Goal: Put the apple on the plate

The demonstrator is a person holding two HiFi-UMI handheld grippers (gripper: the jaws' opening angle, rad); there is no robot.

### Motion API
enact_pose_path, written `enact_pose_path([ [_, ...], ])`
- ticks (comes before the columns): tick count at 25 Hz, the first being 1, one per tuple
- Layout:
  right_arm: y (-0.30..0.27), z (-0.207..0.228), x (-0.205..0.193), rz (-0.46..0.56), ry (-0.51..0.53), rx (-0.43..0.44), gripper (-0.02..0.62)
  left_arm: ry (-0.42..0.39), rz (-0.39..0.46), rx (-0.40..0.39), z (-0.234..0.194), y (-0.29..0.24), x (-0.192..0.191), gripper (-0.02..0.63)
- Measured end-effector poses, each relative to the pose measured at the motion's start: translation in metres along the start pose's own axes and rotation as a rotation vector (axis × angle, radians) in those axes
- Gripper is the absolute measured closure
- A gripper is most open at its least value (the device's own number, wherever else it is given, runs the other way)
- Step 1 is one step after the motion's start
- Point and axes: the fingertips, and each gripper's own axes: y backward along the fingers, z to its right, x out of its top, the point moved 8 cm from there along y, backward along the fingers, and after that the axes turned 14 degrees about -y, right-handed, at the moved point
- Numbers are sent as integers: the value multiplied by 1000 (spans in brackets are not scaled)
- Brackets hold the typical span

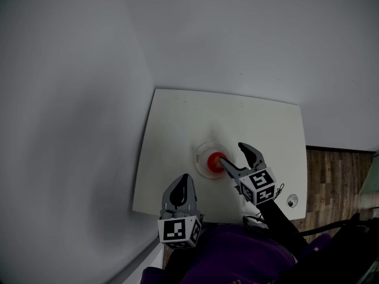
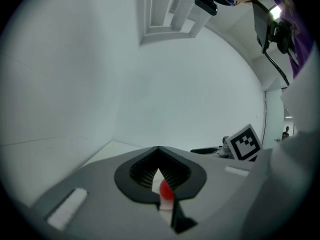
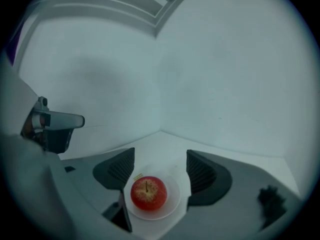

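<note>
The white bench (image 1: 177, 129) stands pushed into a corner of pale walls. The plate (image 1: 200, 164) lies near the middle of the bench, somewhat toward the near edge, and the red apple (image 1: 214, 158) sits on it, stem up.

The right tool (image 1: 233, 154) reaches in from the near right side, and its jaws stand wide apart. In the right gripper view the apple (image 3: 148, 192) shows low between the two jaws of the right tool (image 3: 160, 166), resting on the white plate (image 3: 172, 204). From the head view one jaw lies just at the apple's right side; whether it touches the fruit cannot be told.

The left tool (image 1: 183, 183) hovers at the near edge of the bench, well apart from the plate. Its jaws are drawn together with nothing gripped between them. In its own view the left tool (image 2: 158, 151) leaves only a thin slit, through which a sliver of the apple (image 2: 165, 190) and the plate (image 2: 165, 204) shows beyond.

Wooden floor (image 1: 337, 182) shows to the right of the bench.
</note>
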Motion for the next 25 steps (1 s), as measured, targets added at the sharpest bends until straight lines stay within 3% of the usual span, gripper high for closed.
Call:
enact_pose_path([
  [5, 15, -3, 15, 51, 4, -11, 283, -2, 5, -14, -2, -4, 4, 600],
  [9, 30, -4, 29, 133, -5, -46, 490, -21, 6, -33, 0, -7, 9, 600],
  [10, 33, -4, 32, 147, -6, -51, 517, -21, 8, -35, 0, -7, 10, 600],
  [17, 49, -3, 41, 190, -25, -79, 582, -27, 39, -62, 3, -14, 16, 600],
  [25, 59, -3, 50, 229, -1, -90, 584, -35, 62, -66, 9, -17, 26, 600],
])
